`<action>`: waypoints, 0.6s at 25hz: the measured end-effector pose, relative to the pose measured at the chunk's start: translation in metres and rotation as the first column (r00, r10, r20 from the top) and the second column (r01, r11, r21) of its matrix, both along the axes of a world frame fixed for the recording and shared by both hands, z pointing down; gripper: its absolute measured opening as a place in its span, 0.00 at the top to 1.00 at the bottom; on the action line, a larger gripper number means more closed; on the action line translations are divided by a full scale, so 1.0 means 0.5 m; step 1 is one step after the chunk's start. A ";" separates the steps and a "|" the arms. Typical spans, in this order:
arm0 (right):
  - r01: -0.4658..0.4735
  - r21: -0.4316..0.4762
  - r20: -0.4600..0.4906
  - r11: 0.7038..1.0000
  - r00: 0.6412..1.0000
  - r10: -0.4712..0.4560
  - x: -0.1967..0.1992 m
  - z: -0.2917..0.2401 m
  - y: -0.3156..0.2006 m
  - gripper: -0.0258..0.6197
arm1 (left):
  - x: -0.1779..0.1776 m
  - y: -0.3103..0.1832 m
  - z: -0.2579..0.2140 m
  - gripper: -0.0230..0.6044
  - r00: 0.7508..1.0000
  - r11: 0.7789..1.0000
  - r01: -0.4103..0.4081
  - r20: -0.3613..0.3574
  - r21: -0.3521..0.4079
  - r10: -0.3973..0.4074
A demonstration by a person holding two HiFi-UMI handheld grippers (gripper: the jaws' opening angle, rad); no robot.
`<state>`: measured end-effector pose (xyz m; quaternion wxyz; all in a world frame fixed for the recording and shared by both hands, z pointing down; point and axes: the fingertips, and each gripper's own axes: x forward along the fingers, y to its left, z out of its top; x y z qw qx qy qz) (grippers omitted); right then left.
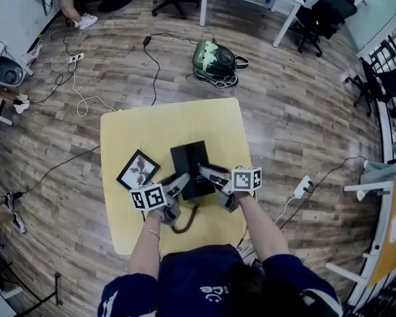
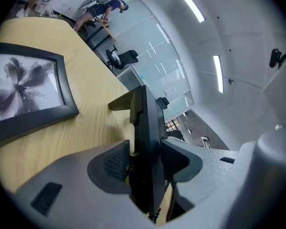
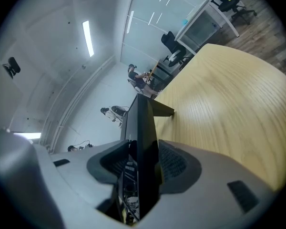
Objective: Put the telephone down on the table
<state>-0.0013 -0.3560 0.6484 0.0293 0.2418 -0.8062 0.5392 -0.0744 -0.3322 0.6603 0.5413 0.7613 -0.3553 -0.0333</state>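
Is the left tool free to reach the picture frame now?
Probably not yet: the left tool is clamped on the telephone. The picture frame lies just left of it, nothing between, so release first.

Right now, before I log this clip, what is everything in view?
table: one, pale yellow, middle of the wooden floor
telephone: one, black, at the table's middle
cord: one, black, coiled, near table edge
picture frame: one, black, flat on the table, left of the telephone
vacuum cleaner: one, green, on the floor beyond the table
office chairs: at least three, black, far side and right
power strip: one, white, on the floor right of the table
left gripper: one, grey, jaws shut on the telephone
right gripper: one, grey, jaws shut on the telephone
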 end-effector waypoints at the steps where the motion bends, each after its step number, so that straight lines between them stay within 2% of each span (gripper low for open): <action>1: -0.001 -0.003 -0.004 1.000 1.000 0.001 0.001 0.003 0.001 0.66 | 0.000 0.001 0.005 0.65 1.000 1.000 -0.005 0.009 -0.003 0.005; 15: -0.048 0.017 -0.096 0.999 0.994 0.049 0.002 0.028 0.007 0.60 | 0.021 0.000 0.002 0.64 0.996 0.999 -0.031 0.083 -0.011 0.031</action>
